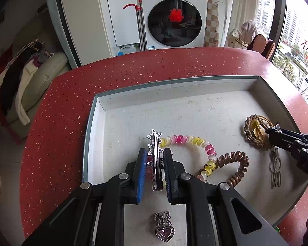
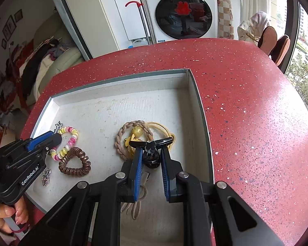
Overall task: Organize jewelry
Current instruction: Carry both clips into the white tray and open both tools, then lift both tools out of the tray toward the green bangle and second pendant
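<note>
A white tray with a grey rim [image 1: 96,102] [image 2: 195,86] lies on the red speckled counter. My left gripper [image 1: 155,153] is shut on a silver star hair clip [image 1: 155,164], held just above the tray floor. Beside it lie a pink-and-yellow spiral tie [image 1: 186,140] and a brown spiral tie [image 1: 239,165]. My right gripper [image 2: 152,149] is shut on a black hair clip [image 2: 152,153] over a braided tan tie with a yellow bead [image 2: 121,139]. Each gripper shows in the other's view: left gripper [image 2: 55,137], right gripper [image 1: 277,129].
A heart-shaped pendant clip [image 1: 164,228] [image 2: 45,179] lies near the tray's front left. A beige looped tie [image 2: 137,203] [image 1: 275,168] sits under the right gripper. The red counter [image 2: 256,123] extends to the right. A person's hand [image 2: 8,215] holds the left gripper. A washing machine [image 1: 174,20] stands behind.
</note>
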The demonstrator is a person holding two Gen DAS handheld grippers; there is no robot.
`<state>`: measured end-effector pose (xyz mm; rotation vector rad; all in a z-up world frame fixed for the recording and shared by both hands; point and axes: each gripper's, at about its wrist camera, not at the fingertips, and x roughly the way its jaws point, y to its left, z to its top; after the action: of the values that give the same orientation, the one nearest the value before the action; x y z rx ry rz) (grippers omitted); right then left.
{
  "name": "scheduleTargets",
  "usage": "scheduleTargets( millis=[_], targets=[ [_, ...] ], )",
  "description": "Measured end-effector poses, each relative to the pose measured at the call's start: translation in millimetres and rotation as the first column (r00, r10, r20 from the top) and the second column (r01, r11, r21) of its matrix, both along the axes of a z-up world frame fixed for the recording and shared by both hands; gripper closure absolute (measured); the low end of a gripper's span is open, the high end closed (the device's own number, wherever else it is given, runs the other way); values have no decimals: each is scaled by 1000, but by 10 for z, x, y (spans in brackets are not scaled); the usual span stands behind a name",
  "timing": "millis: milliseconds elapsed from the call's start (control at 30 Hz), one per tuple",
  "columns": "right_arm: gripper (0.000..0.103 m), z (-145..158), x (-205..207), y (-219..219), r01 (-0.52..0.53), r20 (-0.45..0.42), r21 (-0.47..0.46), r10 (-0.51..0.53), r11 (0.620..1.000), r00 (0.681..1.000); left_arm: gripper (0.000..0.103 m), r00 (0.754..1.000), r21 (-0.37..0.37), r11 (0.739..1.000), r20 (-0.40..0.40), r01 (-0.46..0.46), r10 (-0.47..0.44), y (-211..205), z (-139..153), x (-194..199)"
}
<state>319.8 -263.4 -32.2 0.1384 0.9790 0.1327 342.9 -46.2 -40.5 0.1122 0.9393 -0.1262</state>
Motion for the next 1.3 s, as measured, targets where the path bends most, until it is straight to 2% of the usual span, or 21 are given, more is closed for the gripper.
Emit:
scheduleTargets(
  millis=[67,133,200,467,500,533,567,600,867,900,933,1133,1200,1267,1300],
  targets=[
    [82,-1,-15,-2,2,-3,13,-1,1000,1000,68,1000,2,1000,0,-5,5,0,0,-18],
    [75,3,-32,-12,3,-2,30,-3,1000,1000,68,1000,6,1000,-3,-10,10,-9,4,-28],
    [60,13,-49,-21,6,-2,39,-6,999,1000,68,1000,5,1000,-7,-17,17,1,8,-40],
    [50,84,-125,-41,8,25,75,-10,997,1000,67,1000,-1,1000,6,-12,12,-1,58,-87],
    [50,93,-129,-38,9,27,78,-11,997,1000,60,1000,1,1000,6,-8,8,-6,61,-95],
    [50,103,-135,-32,9,29,79,-12,997,1000,33,1000,1,1000,8,-7,7,-5,68,-102],
    [50,116,-142,-33,9,31,81,-12,997,999,19,1000,-4,1000,16,-10,10,3,82,-118],
    [50,125,-150,-31,8,33,83,-11,997,999,11,999,-9,1000,37,-15,16,22,109,-151],
    [49,160,-188,-33,9,33,98,-12,995,999,11,998,-9,1000,62,0,1,10,237,-229],
    [47,159,-197,-40,9,32,102,-13,995,999,9,998,-9,1000,64,-1,1,14,245,-242],
    [45,165,-206,-37,9,32,107,-13,994,999,0,998,-7,1000,64,-3,3,23,248,-253],
    [32,241,-339,9,-5,50,120,-1,993,999,0,997,-5,1000,76,-22,22,86,296,-360],
    [22,283,-387,28,-10,59,123,3,992,998,0,997,-10,1000,74,-25,26,106,310,-405],
    [21,339,-456,43,-6,84,125,-4,992,996,0,997,-14,1000,76,-26,27,142,336,-450],
    [15,365,-485,38,-7,95,140,-6,990,995,0,997,-16,1000,78,-26,27,152,348,-480]
  ],
)
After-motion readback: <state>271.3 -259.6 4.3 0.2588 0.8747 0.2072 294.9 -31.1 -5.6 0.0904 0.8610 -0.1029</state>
